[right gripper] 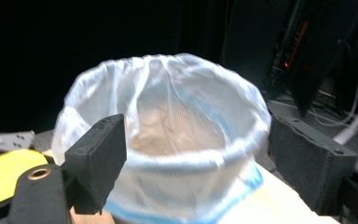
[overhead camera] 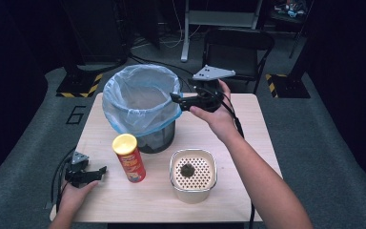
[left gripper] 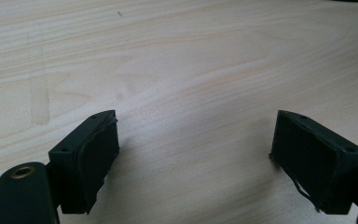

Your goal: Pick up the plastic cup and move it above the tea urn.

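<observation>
Right gripper (overhead camera: 177,99) hangs at the lined bin's (overhead camera: 140,102) rim, fingers released and empty, aimed over the opening, while left gripper (overhead camera: 97,171) rests parked on the bench (overhead camera: 248,143), fingers spread, empty.

On my feed a red chip can (overhead camera: 129,158) with a yellow lid stands upright on the light wooden table (overhead camera: 248,191), just in front of the bin. To its right I see a cream perforated container (overhead camera: 193,175) with a small dark clump in its middle. Beyond the table's far edge stands a black folding chair (overhead camera: 238,46) on the grey floor (overhead camera: 324,143), between yellow-black striped bases (overhead camera: 80,86).
</observation>
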Demonstrator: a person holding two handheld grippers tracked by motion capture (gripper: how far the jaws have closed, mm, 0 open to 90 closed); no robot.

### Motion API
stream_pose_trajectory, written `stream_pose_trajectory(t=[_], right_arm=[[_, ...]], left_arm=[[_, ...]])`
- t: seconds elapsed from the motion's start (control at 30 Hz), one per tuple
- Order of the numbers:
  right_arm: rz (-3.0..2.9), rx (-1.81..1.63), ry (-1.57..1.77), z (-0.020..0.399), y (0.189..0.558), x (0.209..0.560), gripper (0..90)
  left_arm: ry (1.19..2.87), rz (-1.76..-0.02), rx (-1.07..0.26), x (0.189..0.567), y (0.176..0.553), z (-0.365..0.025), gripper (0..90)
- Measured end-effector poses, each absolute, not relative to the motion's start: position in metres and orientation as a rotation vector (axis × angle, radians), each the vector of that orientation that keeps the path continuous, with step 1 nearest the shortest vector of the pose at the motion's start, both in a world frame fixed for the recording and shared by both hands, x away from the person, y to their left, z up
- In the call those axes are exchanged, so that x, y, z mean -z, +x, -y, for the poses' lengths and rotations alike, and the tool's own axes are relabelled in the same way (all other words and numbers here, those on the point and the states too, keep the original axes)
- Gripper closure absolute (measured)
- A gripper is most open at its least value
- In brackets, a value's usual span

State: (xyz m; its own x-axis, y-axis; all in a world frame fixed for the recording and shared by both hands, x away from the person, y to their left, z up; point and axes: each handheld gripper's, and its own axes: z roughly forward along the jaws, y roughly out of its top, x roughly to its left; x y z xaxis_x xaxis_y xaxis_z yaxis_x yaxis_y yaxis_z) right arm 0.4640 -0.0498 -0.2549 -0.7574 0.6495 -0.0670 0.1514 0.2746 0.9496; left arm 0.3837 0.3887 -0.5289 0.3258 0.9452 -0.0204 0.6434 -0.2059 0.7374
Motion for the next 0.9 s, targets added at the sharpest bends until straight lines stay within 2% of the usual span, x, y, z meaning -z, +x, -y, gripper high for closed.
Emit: stream_pose_trajectory(t=[0.17, 0.5, 0.9], right_arm=[[-2.075, -1.453, 0.730, 0.071, 0.456, 0.264, 21.7], [-2.068, -1.380, 0.750, 0.101, 0.438, 0.285, 22.4], [-2.038, -1.349, 0.801, 0.137, 0.422, 0.314, 22.8]], left_arm=[[1.913, -1.390, -0.581, 0.523, 0.380, -0.390, 15.4], [1.956, -1.258, -0.610, 0.499, 0.369, -0.368, 15.3], [1.872, -1.141, -0.474, 0.475, 0.357, -0.354, 15.2]])
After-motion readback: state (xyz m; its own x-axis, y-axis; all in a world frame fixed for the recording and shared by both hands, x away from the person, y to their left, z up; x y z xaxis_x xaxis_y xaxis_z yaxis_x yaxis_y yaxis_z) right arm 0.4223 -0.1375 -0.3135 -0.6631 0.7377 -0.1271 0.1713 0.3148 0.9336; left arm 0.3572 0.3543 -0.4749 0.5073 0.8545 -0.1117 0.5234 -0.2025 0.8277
